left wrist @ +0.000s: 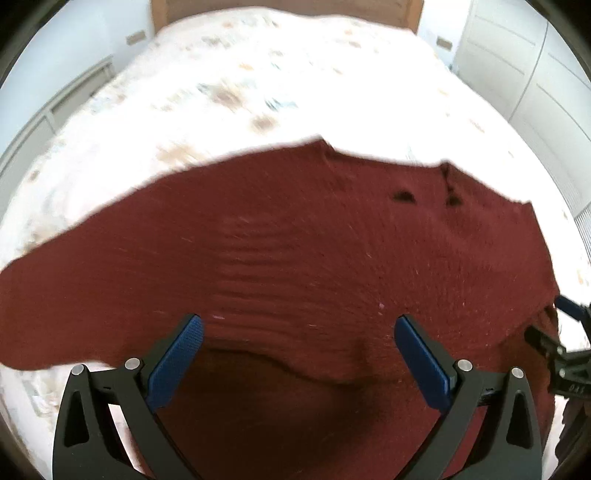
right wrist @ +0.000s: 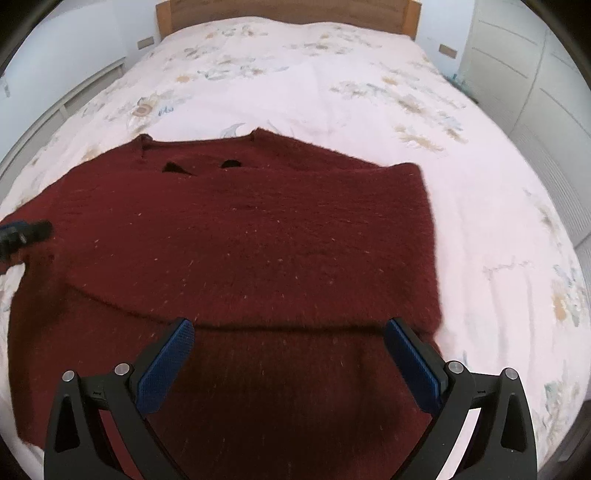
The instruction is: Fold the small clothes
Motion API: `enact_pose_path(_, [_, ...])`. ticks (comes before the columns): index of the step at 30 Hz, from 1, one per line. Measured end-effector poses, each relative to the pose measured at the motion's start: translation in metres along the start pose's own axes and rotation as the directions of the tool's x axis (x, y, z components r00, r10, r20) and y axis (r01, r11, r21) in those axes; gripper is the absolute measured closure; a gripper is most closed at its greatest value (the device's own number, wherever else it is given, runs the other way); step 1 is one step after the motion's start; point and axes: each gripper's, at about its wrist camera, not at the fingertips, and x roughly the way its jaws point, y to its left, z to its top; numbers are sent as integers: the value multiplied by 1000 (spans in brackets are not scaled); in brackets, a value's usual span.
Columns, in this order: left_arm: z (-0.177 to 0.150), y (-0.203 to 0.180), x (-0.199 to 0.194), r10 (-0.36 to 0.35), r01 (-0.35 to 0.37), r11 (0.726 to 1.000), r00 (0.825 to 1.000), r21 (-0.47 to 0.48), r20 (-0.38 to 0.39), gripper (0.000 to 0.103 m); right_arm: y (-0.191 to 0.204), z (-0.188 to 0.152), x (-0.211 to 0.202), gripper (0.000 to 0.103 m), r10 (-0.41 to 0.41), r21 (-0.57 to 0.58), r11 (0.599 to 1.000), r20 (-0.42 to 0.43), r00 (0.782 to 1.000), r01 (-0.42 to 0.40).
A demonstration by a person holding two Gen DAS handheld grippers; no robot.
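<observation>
A dark red knitted sweater lies spread on the bed, with a fold edge running across it near the camera; it also shows in the right wrist view. My left gripper is open and empty just above the sweater's near part. My right gripper is open and empty over the fold edge. The right gripper's tip shows at the right edge of the left wrist view. The left gripper's tip shows at the left edge of the right wrist view.
The bed has a white floral cover and a wooden headboard. White cupboards stand to the right, a low white shelf to the left. Bare cover lies beyond and right of the sweater.
</observation>
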Motion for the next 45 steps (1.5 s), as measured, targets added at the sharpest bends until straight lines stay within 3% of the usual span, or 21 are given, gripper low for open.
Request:
enact_pose_path(7, [-12, 55, -48, 34, -27, 993, 998, -113, 58, 1, -4, -16, -18, 1, -3, 37, 999, 8, 1000, 3])
enact_pose_path(13, [-35, 132, -74, 111, -97, 953, 993, -287, 30, 1, -9, -15, -29, 1, -12, 66, 998, 20, 1000, 11])
enact_pose_path(16, [-49, 180, -83, 130, -123, 908, 991, -401, -9, 1, -16, -16, -42, 1, -31, 87, 996, 31, 999, 28])
enact_pose_path(20, [-70, 245, -104, 154, -160, 807, 986, -569, -60, 1, -21, -11, -48, 1, -46, 113, 993, 42, 998, 41])
enact_pose_path(23, [-79, 275, -112, 157, -165, 746, 985, -645, -70, 1, -23, -8, -51, 1, -55, 117, 992, 47, 997, 49])
enact_pose_path(30, [-91, 333, -115, 159, -169, 629, 983, -759, -87, 1, -22, -4, -51, 1, -55, 126, 991, 40, 998, 50])
enact_pose_path(34, [-98, 360, -109, 175, -206, 554, 976, -806, -129, 1, -20, 0, -48, 1, -63, 121, 991, 32, 997, 59])
enact_pose_path(40, [-112, 385, -87, 104, -217, 472, 976, -854, -191, 1, -19, 3, -38, 1, -76, 121, 990, 10, 997, 74])
enact_pose_path(42, [-116, 388, -84, 99, -226, 475, 974, -851, -203, 1, -18, 4, -36, 1, -75, 120, 990, 8, 997, 73])
enact_pose_path(45, [-117, 384, -87, 124, -237, 522, 971, -819, -202, 3, -16, 4, -33, 1, -77, 113, 991, 2, 997, 76])
